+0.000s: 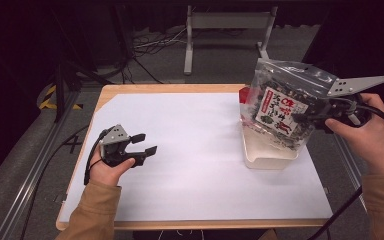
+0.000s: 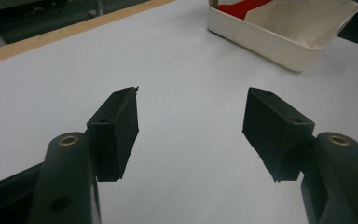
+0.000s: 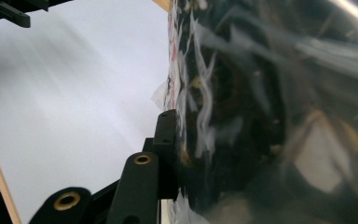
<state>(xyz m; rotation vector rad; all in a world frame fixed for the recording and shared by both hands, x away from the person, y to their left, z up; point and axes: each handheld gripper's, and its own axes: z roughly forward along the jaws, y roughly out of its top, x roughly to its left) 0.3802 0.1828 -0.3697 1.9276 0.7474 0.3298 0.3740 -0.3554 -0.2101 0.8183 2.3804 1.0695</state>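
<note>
A clear plastic bag (image 1: 283, 104) of dark dried food with a white and red label hangs in the air over a white tray (image 1: 269, 156) at the table's right. My right gripper (image 1: 305, 118) is shut on the bag's side. In the right gripper view the bag (image 3: 261, 112) presses against one black jaw, and the other jaw is hidden behind it. My left gripper (image 1: 145, 145) rests low over the white sheet at the left, open, with nothing between its jaws (image 2: 191, 126).
A red item (image 2: 242, 6) lies in the tray (image 2: 261, 39) at its far end. A white sheet (image 1: 195, 150) covers the wooden table (image 1: 111, 91). Cables and a metal stand (image 1: 225, 30) lie on the floor beyond the table.
</note>
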